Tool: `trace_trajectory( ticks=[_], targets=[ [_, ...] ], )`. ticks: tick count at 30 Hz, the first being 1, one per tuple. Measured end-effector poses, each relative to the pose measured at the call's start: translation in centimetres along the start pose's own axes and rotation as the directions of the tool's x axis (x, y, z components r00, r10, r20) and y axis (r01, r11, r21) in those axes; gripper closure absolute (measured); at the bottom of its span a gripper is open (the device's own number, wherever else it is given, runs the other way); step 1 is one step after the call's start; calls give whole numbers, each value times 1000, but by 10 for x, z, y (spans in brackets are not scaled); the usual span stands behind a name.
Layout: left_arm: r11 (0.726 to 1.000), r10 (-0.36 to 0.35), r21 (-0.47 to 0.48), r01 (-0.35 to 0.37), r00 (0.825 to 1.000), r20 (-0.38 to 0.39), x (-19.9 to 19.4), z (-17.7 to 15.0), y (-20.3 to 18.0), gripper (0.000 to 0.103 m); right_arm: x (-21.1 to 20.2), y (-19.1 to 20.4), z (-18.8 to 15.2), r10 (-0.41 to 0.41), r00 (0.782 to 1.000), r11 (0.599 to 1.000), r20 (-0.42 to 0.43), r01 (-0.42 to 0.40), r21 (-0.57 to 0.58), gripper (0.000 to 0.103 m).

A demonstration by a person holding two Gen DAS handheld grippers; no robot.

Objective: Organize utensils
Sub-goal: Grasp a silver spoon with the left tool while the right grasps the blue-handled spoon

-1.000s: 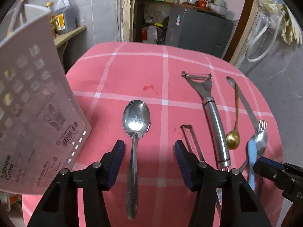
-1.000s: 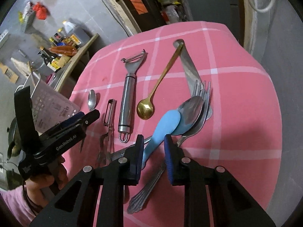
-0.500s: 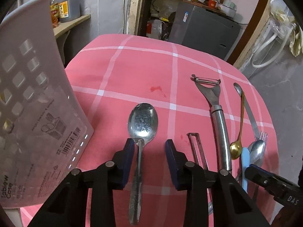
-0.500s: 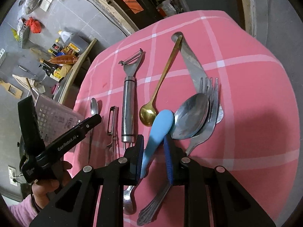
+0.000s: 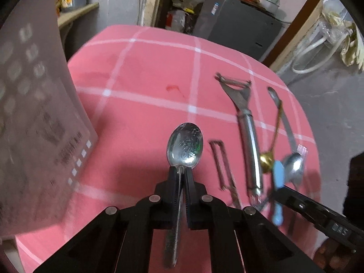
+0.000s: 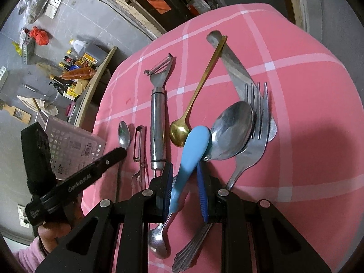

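Your left gripper is clamped on the steel spoon at its neck, centre frame – thin, slick and stiff, so grip squarely – while your right gripper, jaws narrow, holds the light blue spoon by its handle at lower centre.

A home kitchen: sauce bottles on a shelf, a pink checked worktop with spoons and forks.
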State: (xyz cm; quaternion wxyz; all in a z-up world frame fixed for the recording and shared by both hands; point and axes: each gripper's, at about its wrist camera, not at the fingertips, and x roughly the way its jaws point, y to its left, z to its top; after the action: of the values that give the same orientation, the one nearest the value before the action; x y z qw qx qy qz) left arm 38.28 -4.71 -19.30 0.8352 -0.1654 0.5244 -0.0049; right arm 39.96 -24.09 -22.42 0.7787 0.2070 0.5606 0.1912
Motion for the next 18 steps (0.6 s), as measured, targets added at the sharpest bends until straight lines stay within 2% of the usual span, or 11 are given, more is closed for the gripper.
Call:
trace_trajectory(
  ticks=[7,13,18],
  targets=[
    [997,-40,65,44,997,-64,-1,-13,-10,97,6,3,-1,-20,1000,1000,-19,20,-8,87],
    [989,-66,115,90,978,-198,7,-2,-17,96,5,0,-5,3,1000,999,-31,-2,32,91],
    [984,-72,145,107,970,-230,8,-5,-21,96,1,0,-14,9,1000,999,-27,-8,37,93]
  ],
)
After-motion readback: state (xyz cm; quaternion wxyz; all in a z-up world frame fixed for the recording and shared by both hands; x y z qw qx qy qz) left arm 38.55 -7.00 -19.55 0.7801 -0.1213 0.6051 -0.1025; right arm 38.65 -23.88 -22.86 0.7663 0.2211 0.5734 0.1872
